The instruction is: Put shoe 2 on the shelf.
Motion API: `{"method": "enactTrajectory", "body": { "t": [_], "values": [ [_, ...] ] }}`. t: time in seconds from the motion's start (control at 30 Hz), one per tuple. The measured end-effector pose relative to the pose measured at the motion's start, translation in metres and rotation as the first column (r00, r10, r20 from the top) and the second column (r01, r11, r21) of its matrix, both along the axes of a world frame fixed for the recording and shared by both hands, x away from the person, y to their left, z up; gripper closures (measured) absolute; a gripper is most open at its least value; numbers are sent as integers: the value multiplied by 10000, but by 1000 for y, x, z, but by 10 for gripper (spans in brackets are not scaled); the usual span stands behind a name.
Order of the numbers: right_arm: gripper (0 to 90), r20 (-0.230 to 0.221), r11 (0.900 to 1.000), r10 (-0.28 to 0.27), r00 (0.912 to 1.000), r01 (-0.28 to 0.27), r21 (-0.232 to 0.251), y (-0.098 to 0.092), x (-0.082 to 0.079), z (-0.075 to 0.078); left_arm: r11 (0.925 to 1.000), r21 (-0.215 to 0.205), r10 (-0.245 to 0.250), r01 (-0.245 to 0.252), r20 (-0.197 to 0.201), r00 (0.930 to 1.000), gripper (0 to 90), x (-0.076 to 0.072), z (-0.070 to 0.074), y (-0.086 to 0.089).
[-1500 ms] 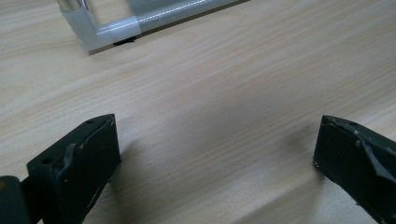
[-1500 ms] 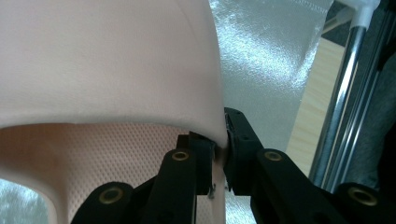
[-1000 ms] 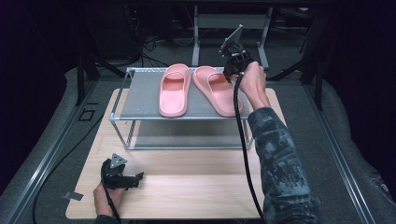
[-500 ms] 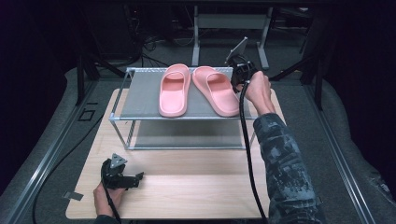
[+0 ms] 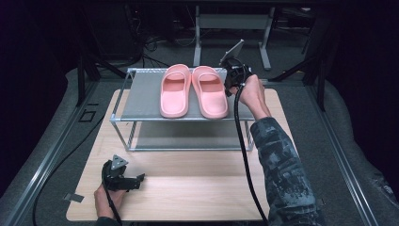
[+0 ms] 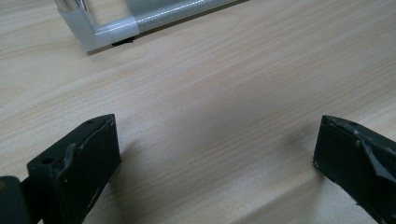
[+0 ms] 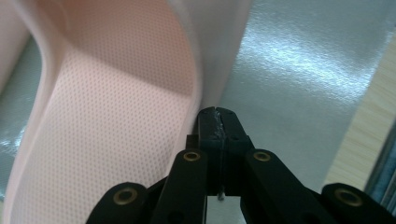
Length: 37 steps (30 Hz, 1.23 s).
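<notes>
At about 7 o'clock on the wooden table, nearest the person, the left gripper is resting in the left hand, lying low on the boards. In the left gripper view its jaws are standing wide apart, released, with bare wood grain between them and a corner of the rack's foot just beyond at 11 o'clock.

Farther out, at the table's middle, a metal rack is standing with two grey shelves. On its top shelf, two pink slippers are lying side by side, touching, toes pointing away: the left slipper and the right slipper.

At about 1 o'clock, beside the right slipper's outer edge, the right hand is holding the right gripper tilted down toward the shelf. In the right gripper view, the right gripper's jaws have just been closing and are now clenched, pads pressed flat together with nothing between them. Their tips are sitting against the slipper's side wall, where it is meeting the grey shelf.
</notes>
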State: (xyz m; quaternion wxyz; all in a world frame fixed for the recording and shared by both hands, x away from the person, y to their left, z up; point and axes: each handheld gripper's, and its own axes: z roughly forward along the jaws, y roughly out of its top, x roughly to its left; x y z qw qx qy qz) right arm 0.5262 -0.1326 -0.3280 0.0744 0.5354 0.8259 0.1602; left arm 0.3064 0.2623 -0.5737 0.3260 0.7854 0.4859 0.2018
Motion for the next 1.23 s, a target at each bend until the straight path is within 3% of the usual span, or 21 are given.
{"method": "enactTrajectory", "body": {
  "t": [0.03,0.07,0.1,0.2,0.4,0.5,0.53,0.57,0.6,0.63,0.67,0.73,0.8,0.97,1.23],
  "values": [
    [900,-86,9999,115,9999,-114,114,1,-1,0,10000,-2,1,-1,1,10000,1,0,0,0],
    [900,226,9995,46,9997,-39,-302,6,-3,0,10000,0,-1,1,2,10000,1,0,0,0],
    [900,56,9997,248,9997,-248,-20,7,-3,0,10000,-3,1,-1,2,10000,1,0,0,0],
    [900,45,9986,532,9986,-533,73,16,-6,-1,10000,-4,3,-3,3,10000,1,0,0,0],
    [894,250,9982,597,9979,-598,20,21,-8,-3,10000,0,-2,2,0,10000,1,0,0,0],
    [828,467,9982,605,9971,-603,-47,17,-9,-3,10000,-4,-7,7,-2,10000,1,0,0,0],
    [787,587,9980,627,9963,-627,-20,15,-10,-3,10000,-6,-6,6,-2,10000,1,0,0,0],
    [599,989,9976,673,9928,-683,68,9,-13,-2,10000,-2,-2,2,3,10000,1,0,0,0],
    [599,989,9976,673,9928,-683,68,9,-13,-2,10000,-1,-2,2,3,10000,1,0,0,0],
    [426,1377,9959,797,9873,-848,314,2,-18,-2,10000,-2,-1,1,2,10000,1,0,0,0],
    [426,1377,9959,797,9873,-848,314,2,-18,-2,10000,-10,-10,10,-5,10000,1,0,0,0],
    [268,1958,9973,696,9782,-731,104,-6,-24,-2,10000,-2,-4,4,0,10000,1,0,0,0],
    [186,2234,9973,645,9726,-709,207,-14,-28,-3,10000,-6,-5,5,0,10000,1,0,0,0],
    [56,2811,9971,560,9580,-682,338,-36,-39,-4,10000,-4,-10,10,-2,10000,0,0,0,0],
    [0,3179,9964,581,9463,-748,404,-50,-52,-7,10000,-1,-38,38,-11,10000,0,0,0,0]
  ]
}}
